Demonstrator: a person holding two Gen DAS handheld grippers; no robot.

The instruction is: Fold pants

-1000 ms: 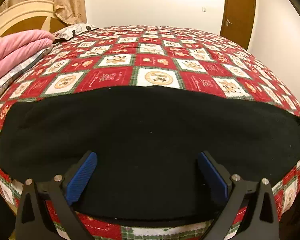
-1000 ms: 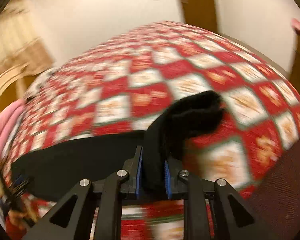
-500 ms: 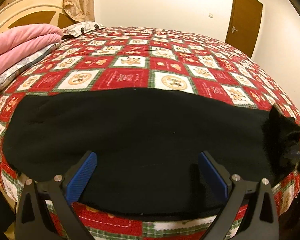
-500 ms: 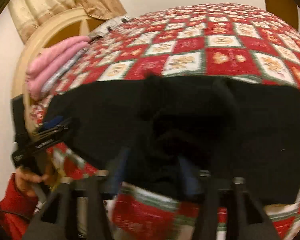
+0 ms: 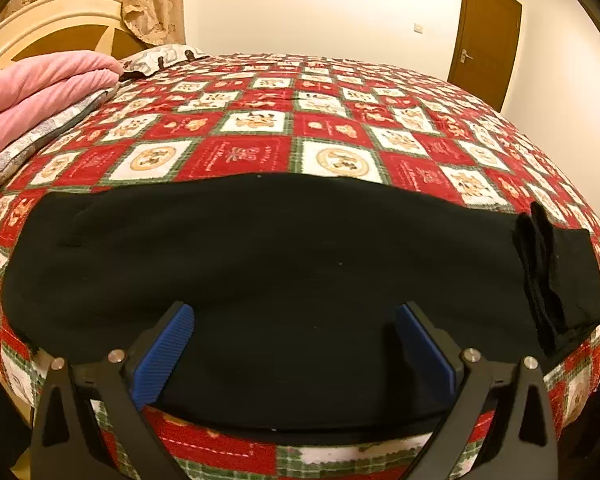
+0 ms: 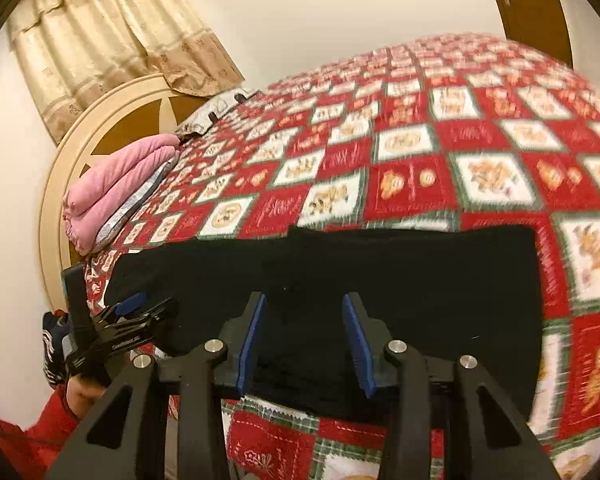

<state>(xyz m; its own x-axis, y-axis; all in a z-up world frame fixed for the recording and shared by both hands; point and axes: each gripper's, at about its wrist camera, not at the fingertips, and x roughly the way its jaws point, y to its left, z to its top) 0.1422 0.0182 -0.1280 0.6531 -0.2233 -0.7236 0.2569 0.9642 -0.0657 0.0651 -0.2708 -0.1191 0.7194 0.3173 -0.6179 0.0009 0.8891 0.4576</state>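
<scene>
Black pants [image 5: 268, 272] lie flat across the near edge of the bed, folded lengthwise, with the right end folded back over itself [image 5: 556, 276]. My left gripper [image 5: 296, 320] is open just above the pants' near edge, holding nothing. In the right wrist view the pants [image 6: 400, 272] lie under my right gripper [image 6: 304, 308], which is open and empty above them. The left gripper [image 6: 130, 320] shows there at the pants' left end, held by a hand in a red sleeve.
The bed has a red, white and green patchwork quilt [image 5: 324, 128]. A folded pink blanket [image 5: 36, 92] and a pillow [image 5: 160, 56] lie at the head, by a cream headboard [image 6: 100, 128]. A brown door [image 5: 484, 32] is at the far right.
My right gripper carried the pants' end leftward over the rest, then opened and let it go. The folded end now lies on the pants. My left gripper stayed open and shifted slightly.
</scene>
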